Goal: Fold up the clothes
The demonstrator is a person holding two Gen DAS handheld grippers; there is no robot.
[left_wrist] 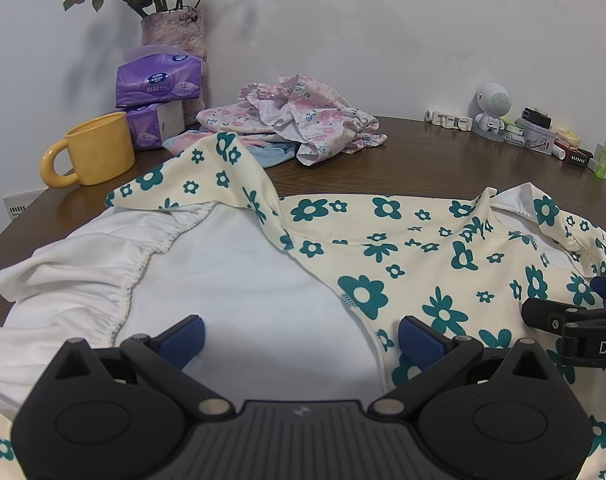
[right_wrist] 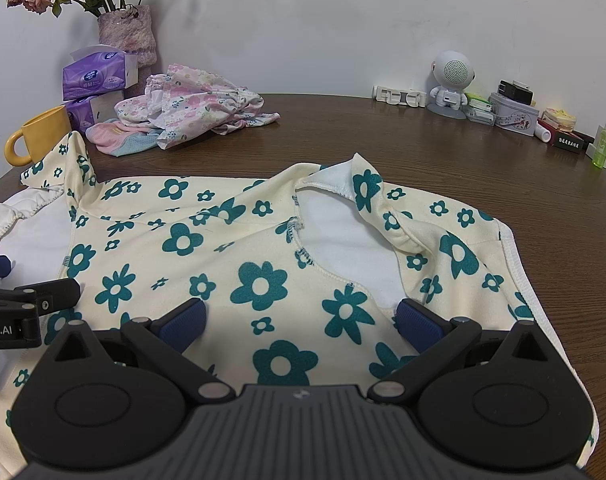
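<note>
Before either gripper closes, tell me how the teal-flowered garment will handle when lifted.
The teal-flowered garment looks floppy: its sleeve already buckles into a peak. It probably weighs little, being thin knit. Lifted by one edge, it would likely drape and drag across the table rather than hold shape.

Cream shirt (right_wrist: 207,256) with teal flowers, white lining; yellow mug (left_wrist: 97,150); purple tissue packs (left_wrist: 159,80); brown table (right_wrist: 423,152); pink-flowered clothes (left_wrist: 303,120).
</note>
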